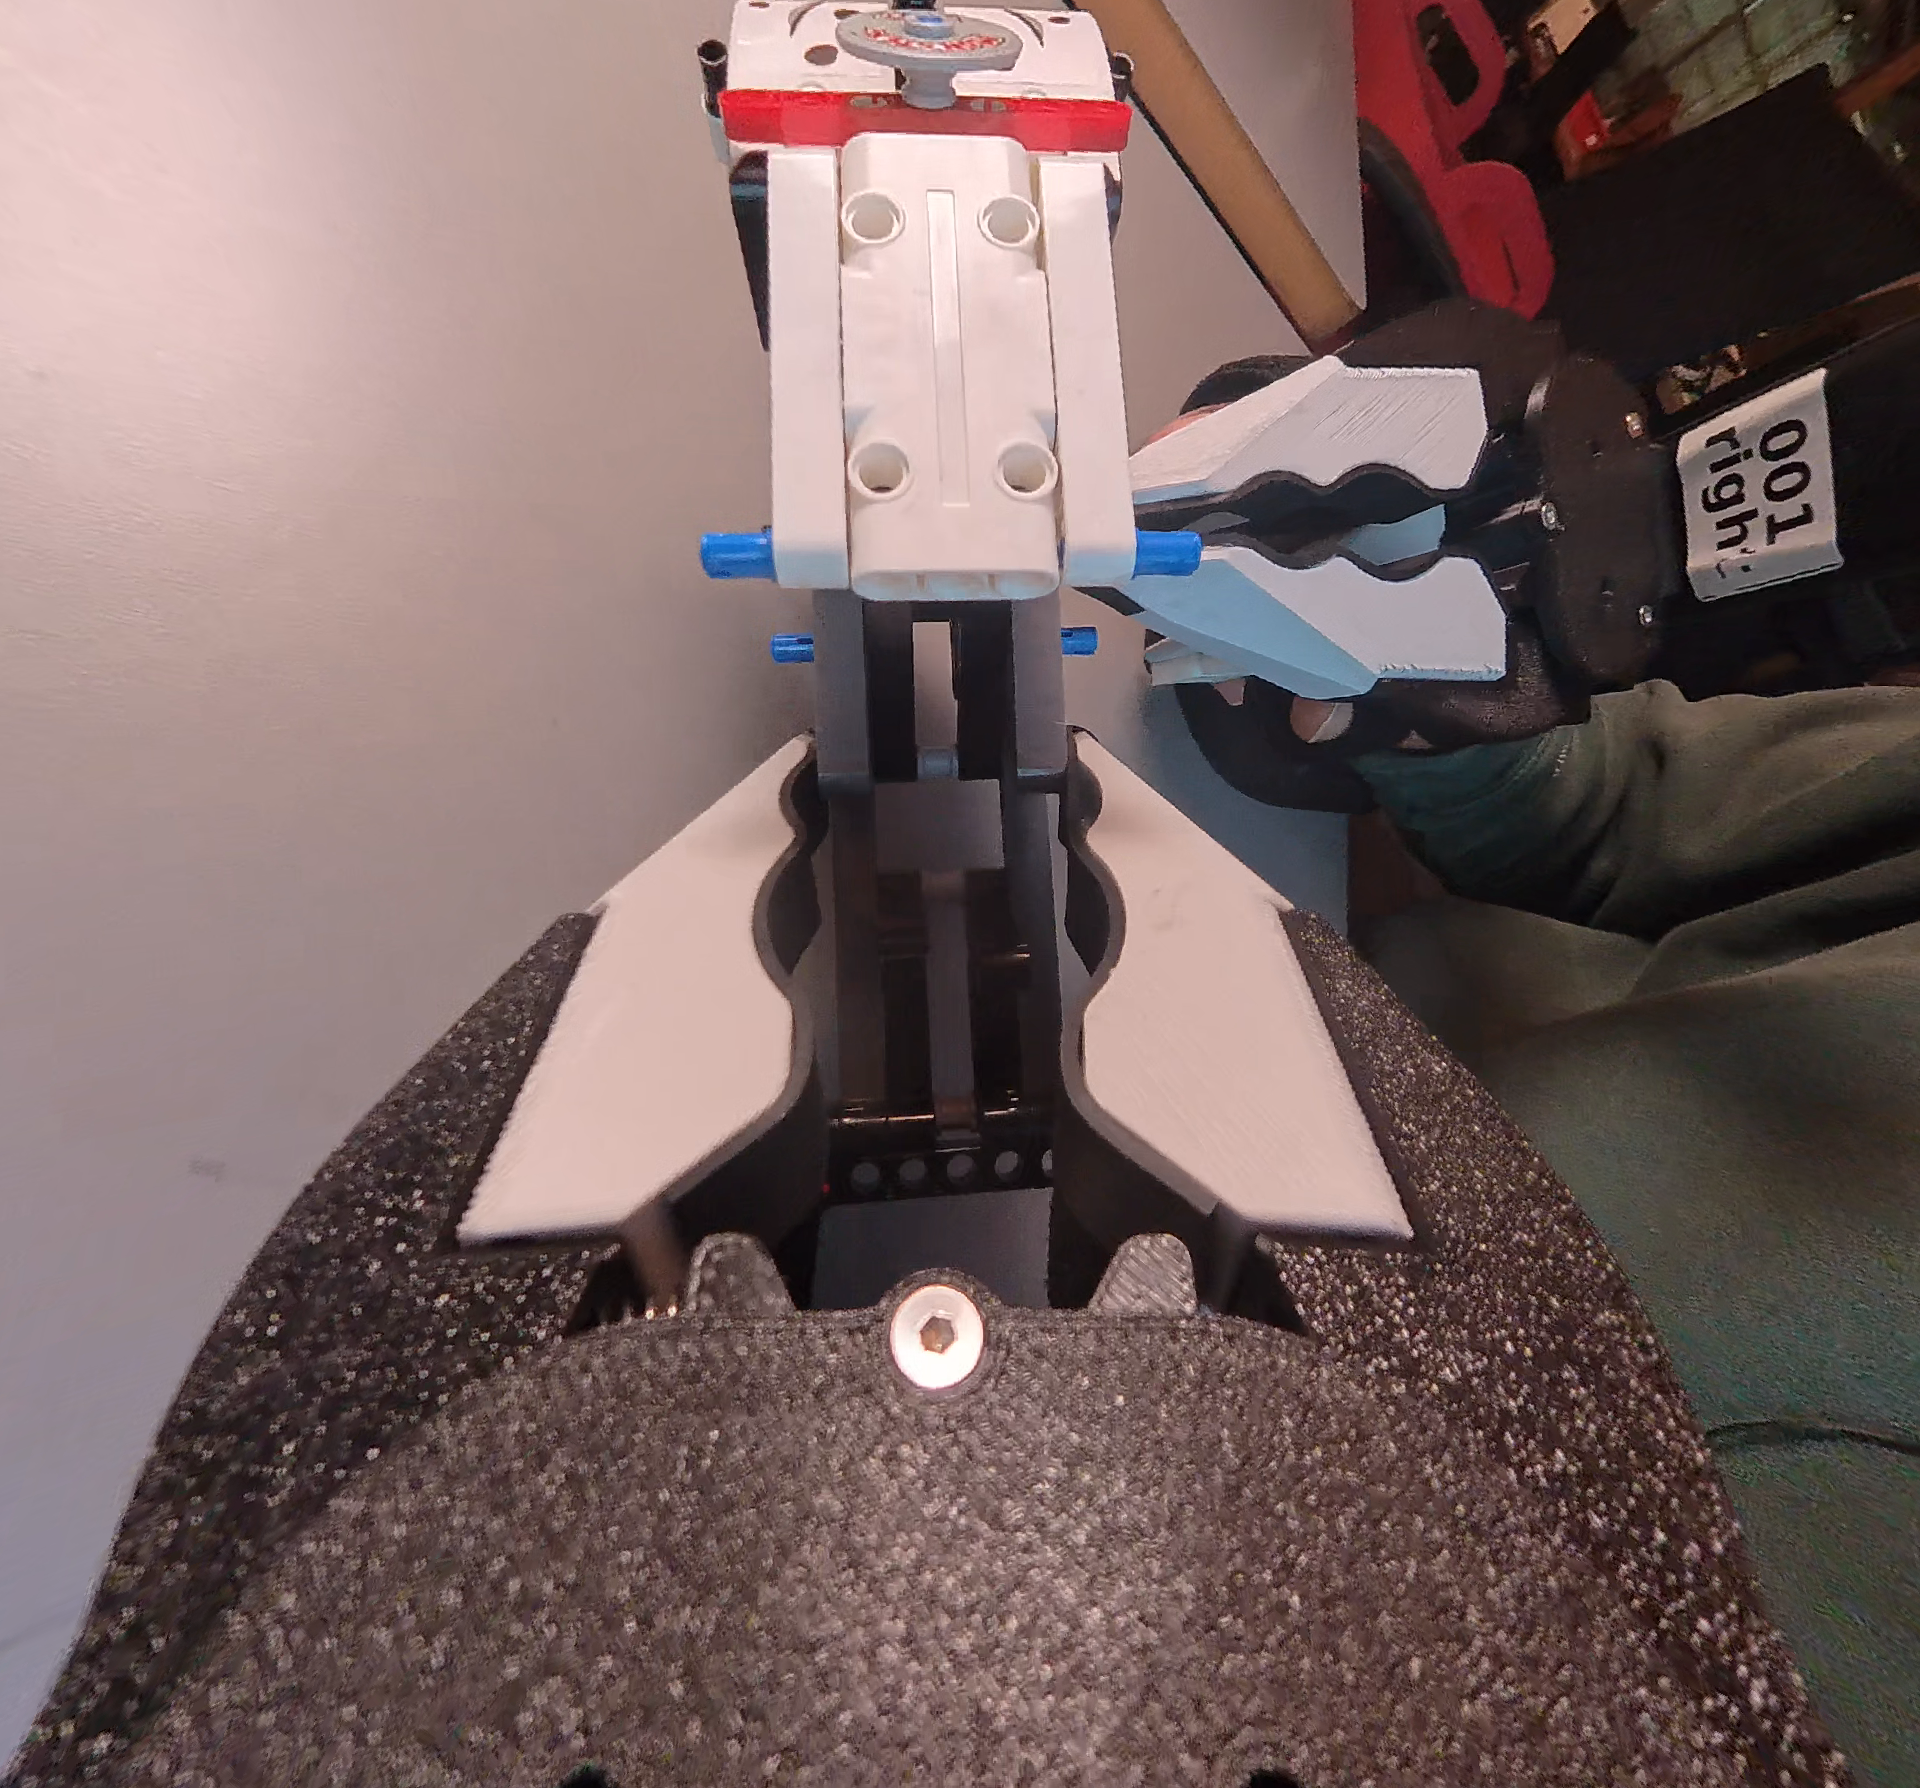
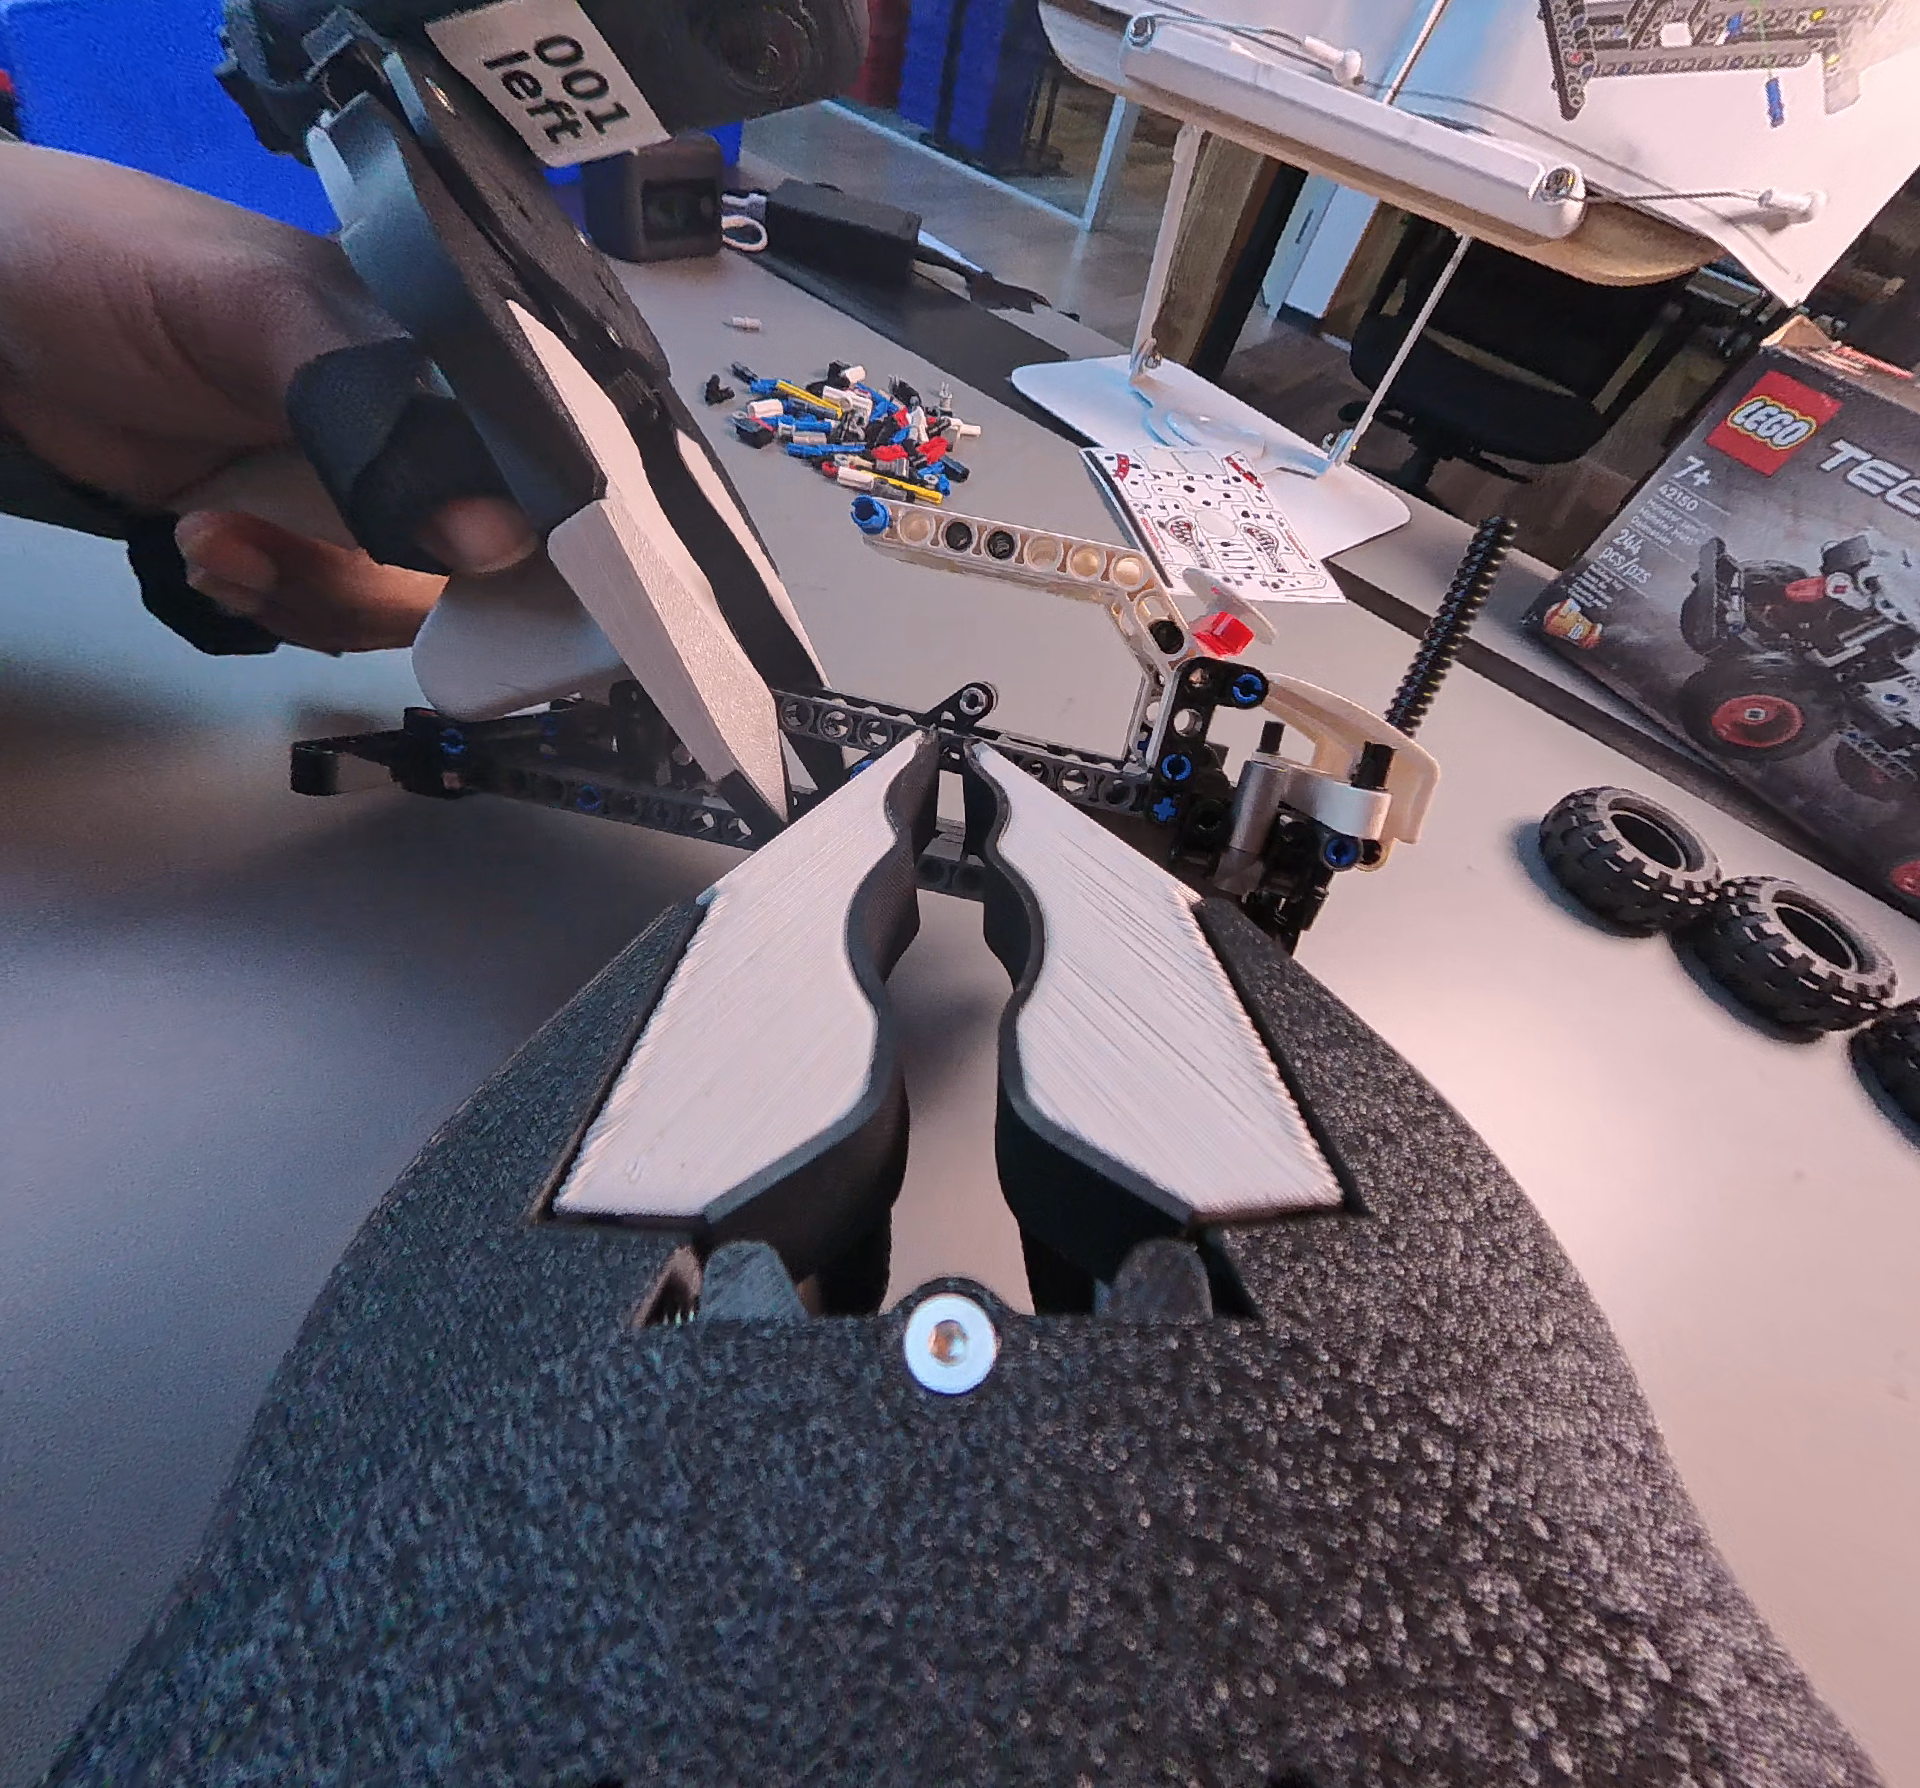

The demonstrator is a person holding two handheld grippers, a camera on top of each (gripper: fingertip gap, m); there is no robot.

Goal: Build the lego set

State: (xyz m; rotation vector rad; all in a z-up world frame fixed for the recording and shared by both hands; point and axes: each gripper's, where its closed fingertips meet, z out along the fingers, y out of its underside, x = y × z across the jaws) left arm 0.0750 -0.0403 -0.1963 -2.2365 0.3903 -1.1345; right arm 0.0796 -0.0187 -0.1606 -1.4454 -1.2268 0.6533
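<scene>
Hard black plastic beams formed the long chassis (image 2: 623,782) of the half-built lego truck, lying low over the grey table (image 2: 1455,1219) in the right wrist view. At far left there, a bare hand (image 2: 208,367) held the left gripper (image 1: 940,772), whose white ribbed fingers (image 2: 665,616) came down across the frame; the left wrist view showed its jaws clamped on the dark grey beams, with the white panel assembly (image 1: 945,367) standing beyond the tips. Judged light and stiff, but only pin-jointed: grip on the beam flanks, not the panels, or parts may pop loose.

Centre: loose parts pile (image 2: 842,429), small glossy pins and connectors, slippery. White perforated liftarm (image 2: 1018,554) angled upward from the model, red piece at its elbow.

Right gripper (image 2: 945,762) was nearly closed, tips touching the chassis edge; whether it pinched anything could not be told. From the left wrist view its tips sat just beside a blue pin (image 1: 1169,554) on the panel's side.

Right: sticker sheet (image 2: 1205,523), knobbly rubber tyres (image 2: 1714,897), cardboard box (image 2: 1787,543), instruction sheets on a stand (image 2: 1351,117).
</scene>
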